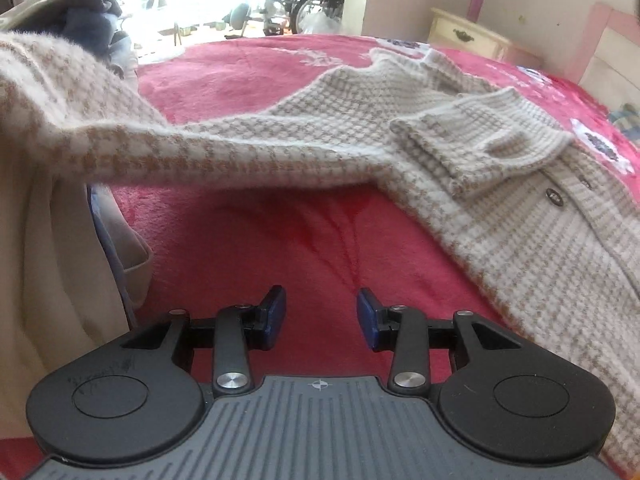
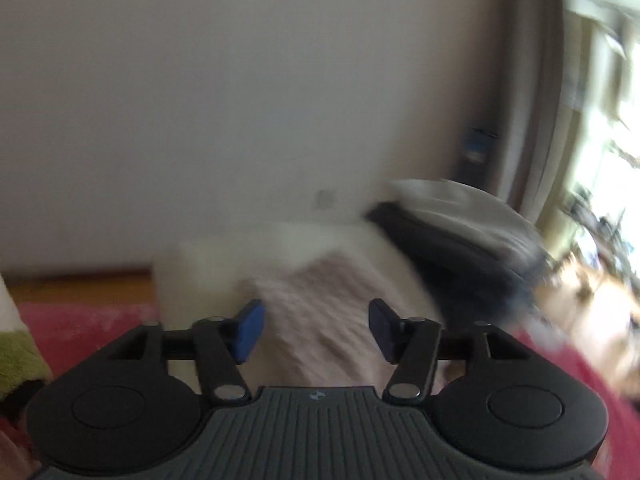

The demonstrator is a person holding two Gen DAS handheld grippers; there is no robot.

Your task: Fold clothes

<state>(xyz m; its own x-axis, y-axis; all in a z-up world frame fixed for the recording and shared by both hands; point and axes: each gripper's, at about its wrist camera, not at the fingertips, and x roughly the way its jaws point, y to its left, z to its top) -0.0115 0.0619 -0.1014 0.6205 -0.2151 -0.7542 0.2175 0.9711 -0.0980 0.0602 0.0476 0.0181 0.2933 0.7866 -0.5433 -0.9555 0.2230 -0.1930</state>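
Note:
A cream and tan houndstooth knit cardigan [image 1: 460, 148] lies spread on the red bed cover [image 1: 256, 248], buttons showing at the right. One sleeve [image 1: 132, 136] stretches left and rises off the bed at the upper left. My left gripper [image 1: 321, 312] is open and empty, low over bare red cover, short of the sleeve. My right gripper [image 2: 316, 330] is open; the view is blurred, and pale knit fabric [image 2: 320, 300] shows between and beyond its fingers, not gripped.
A pile of beige and dark clothes [image 1: 60, 240] stands at the bed's left edge. A cream nightstand [image 1: 468, 34] and pink headboard [image 1: 608, 52] are at the back right. In the right wrist view, a dark garment [image 2: 460, 256], a wall and a bright window [image 2: 608, 120].

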